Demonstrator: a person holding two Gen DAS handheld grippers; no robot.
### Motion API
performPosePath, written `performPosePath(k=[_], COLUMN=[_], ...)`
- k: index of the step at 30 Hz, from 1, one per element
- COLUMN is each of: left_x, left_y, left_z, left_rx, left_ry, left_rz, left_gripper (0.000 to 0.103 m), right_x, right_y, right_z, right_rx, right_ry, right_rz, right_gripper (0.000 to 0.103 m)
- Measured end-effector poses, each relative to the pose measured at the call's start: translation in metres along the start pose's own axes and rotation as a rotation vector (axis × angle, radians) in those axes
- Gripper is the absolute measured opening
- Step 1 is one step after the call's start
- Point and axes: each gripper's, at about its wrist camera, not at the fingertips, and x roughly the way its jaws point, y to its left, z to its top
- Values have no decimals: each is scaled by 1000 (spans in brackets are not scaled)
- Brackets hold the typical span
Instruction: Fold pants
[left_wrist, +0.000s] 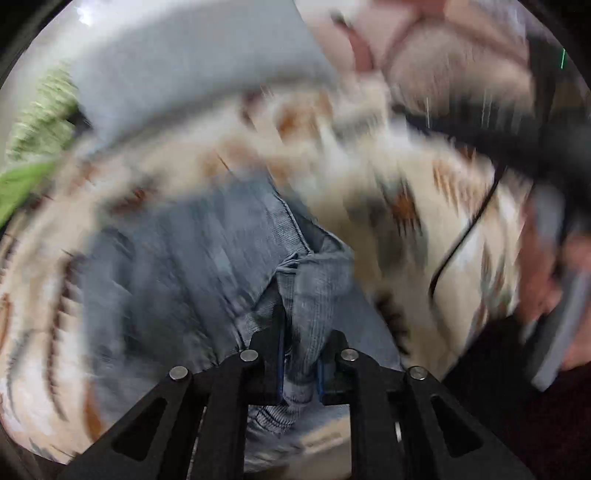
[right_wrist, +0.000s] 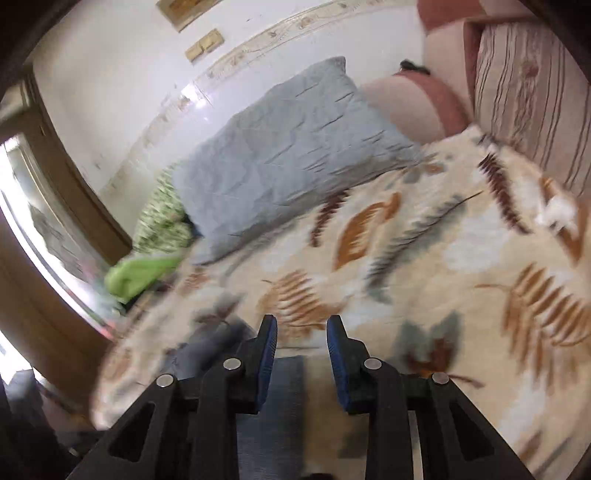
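Pillow (right_wrist: 291, 155) lies beyond the parted right tongs (right_wrist: 302, 332); left tongs (left_wrist: 301, 332) pinch jeans (left_wrist: 177, 266).

You have no legible text, label, brand, number or sign in either wrist view. Both are motion-blurred. The two tan plates (right_wrist: 204, 45) on the wall, upper left of the right wrist view, carry no readable marking.

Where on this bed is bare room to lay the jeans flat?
Free: leaf-print blanket between the grey pillow and striped cushion. Crowded: near edge, where the left gripper pinches the jeans, and by the green bedding.
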Motion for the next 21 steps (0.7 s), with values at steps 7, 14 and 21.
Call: performPosePath(k=[7, 14, 21], left_x=[-79, -96, -28], left_y=[15, 81, 81], left_z=[0, -13, -55], left_rx=[49, -60, -60], left_ry=[-216, -233, -5], left_rz=[-65, 173, 162], left_gripper=[57, 69, 69], right_x=[4, 39, 90], right_y=[10, 63, 83], right_z=[-4, -29, -83], right_rx=[-75, -166, -260], right_ry=[0, 159, 468], right_rz=[35, 176, 152], right_gripper=[31, 31, 31])
